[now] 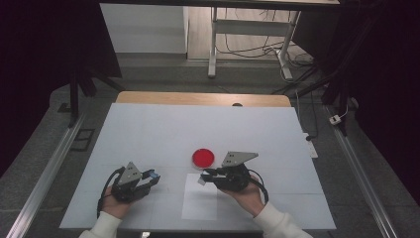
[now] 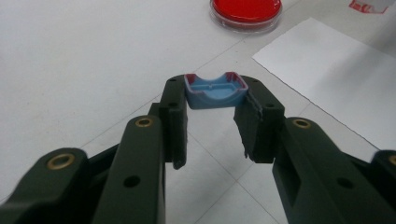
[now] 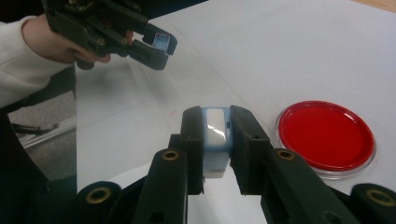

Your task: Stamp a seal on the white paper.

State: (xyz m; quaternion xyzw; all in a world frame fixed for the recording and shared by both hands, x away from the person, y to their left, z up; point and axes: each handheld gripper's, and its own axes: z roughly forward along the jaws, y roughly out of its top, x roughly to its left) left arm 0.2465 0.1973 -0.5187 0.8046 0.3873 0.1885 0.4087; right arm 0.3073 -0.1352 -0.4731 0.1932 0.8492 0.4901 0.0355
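Inventory, by count:

- Round clear dish with red filling (image 1: pixel 203 157): one.
- White paper sheet (image 1: pixel 200 203) lying on the table: one.
- Small blue plastic parts: two. One is a blue cap (image 2: pixel 215 90), open side up with red smears on its rim, held in the left gripper (image 1: pixel 152 177); the other is a blue and white block (image 3: pixel 215 135), held in the right gripper (image 1: pixel 203 177).
- Hand-held two-jaw grippers: two.
- Table with white top (image 1: pixel 148 129): one.
- Hands in white sleeves: two.

Small blue cap (image 2: pixel 215 91), hollow side showing, red-smeared rim, clamped at left claw tips; blue-and-white stamp body (image 3: pixel 216 135) upright, pinched in right claw
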